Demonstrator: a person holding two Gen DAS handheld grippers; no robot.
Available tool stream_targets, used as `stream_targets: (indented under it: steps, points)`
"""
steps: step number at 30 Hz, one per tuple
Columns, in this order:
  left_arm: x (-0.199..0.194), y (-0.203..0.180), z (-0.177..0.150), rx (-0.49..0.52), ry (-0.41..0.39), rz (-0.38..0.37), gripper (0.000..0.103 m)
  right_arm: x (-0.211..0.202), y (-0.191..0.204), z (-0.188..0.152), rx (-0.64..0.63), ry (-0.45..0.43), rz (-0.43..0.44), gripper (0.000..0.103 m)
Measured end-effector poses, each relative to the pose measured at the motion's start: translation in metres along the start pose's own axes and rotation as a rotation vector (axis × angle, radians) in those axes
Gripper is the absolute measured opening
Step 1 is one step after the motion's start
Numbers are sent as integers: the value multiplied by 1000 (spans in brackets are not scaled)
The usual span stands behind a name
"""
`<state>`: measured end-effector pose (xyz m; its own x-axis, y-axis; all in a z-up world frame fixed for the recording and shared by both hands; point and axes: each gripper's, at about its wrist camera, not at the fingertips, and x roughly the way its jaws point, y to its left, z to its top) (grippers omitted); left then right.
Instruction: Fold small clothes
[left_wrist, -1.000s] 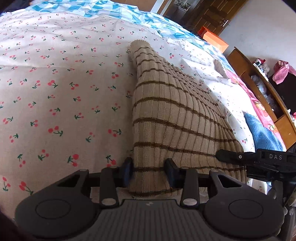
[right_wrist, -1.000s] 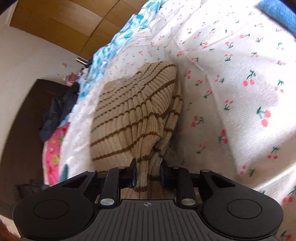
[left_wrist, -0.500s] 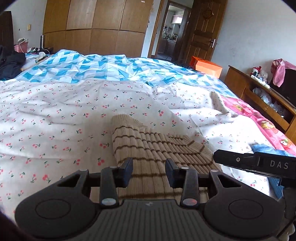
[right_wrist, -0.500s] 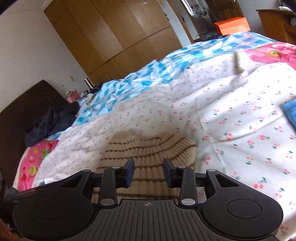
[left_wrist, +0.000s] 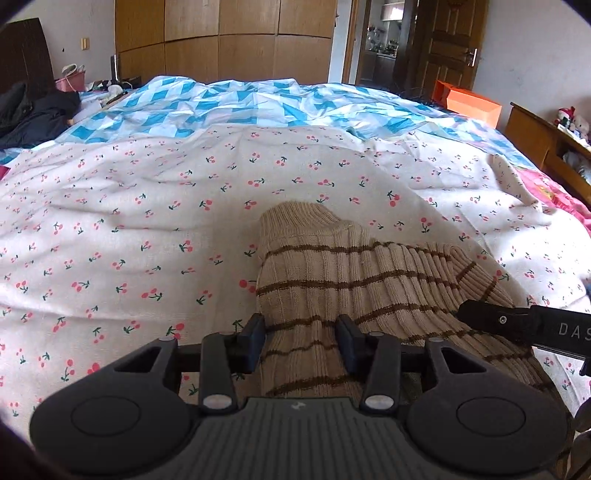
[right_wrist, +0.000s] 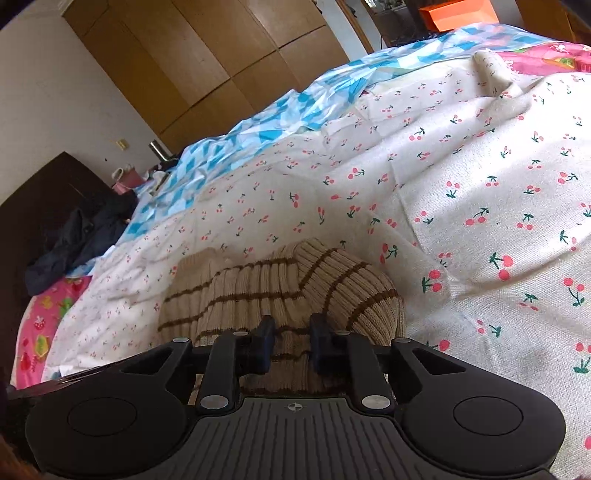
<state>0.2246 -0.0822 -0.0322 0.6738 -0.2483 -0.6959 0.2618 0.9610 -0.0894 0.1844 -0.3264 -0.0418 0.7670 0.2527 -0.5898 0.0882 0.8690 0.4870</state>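
Note:
A beige ribbed knit garment (left_wrist: 351, 280) with thin brown stripes lies folded on the cherry-print sheet (left_wrist: 147, 240). My left gripper (left_wrist: 301, 339) hovers over its near edge. Its jaws are opening, with cloth lying flat between the fingers and no pad pressing it. In the right wrist view the same garment (right_wrist: 258, 291) sits just ahead of my right gripper (right_wrist: 292, 343). Those jaws are closing over the fabric, and a gap still shows on both sides. The right gripper's black frame (left_wrist: 517, 325) reaches in over the garment's right side.
A blue-and-white quilt (left_wrist: 258, 107) covers the far half of the bed. Dark clothes (left_wrist: 29, 114) are piled at the far left. An orange box (left_wrist: 469, 105) and a wooden shelf (left_wrist: 546, 144) stand to the right. Wardrobe doors (left_wrist: 221, 40) line the back wall.
Both grippers held the garment stretched up a second ago. They have let it go and it lies folded on the sheet. Both views tilted up; the right jaws widened, then narrowed.

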Motion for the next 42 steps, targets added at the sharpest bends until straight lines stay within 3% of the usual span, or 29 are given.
stream_targets:
  steps: [4, 10, 12, 15, 20, 23, 29, 42]
  points:
    - [-30, -2, -1, -14, -38, -14, 47, -20, 11, 1, -25, -30, 10, 27]
    - [-70, -5, -28, 2, -65, -34, 48, -56, 29, -14, -90, -32, 17, 27]
    - [-71, -9, -37, 35, -56, -21, 49, -60, 32, -27, -124, 1, -3, 27]
    - [-62, -11, -43, 35, 28, -26, 54, -50, 29, -43, -158, 56, -68, 28]
    - [-87, -14, -48, 53, 9, -11, 53, -82, 31, -43, -87, -14, -38, 29]
    - [-97, -12, -60, 41, 19, -2, 54, -102, 34, -56, -107, -36, -42, 30]
    - [-105, -10, -91, 19, 80, -6, 55, -114, 37, -89, -104, 31, -56, 30]
    - [-130, -8, -119, 51, 79, 9, 70, -138, 68, -129, -222, 11, -149, 37]
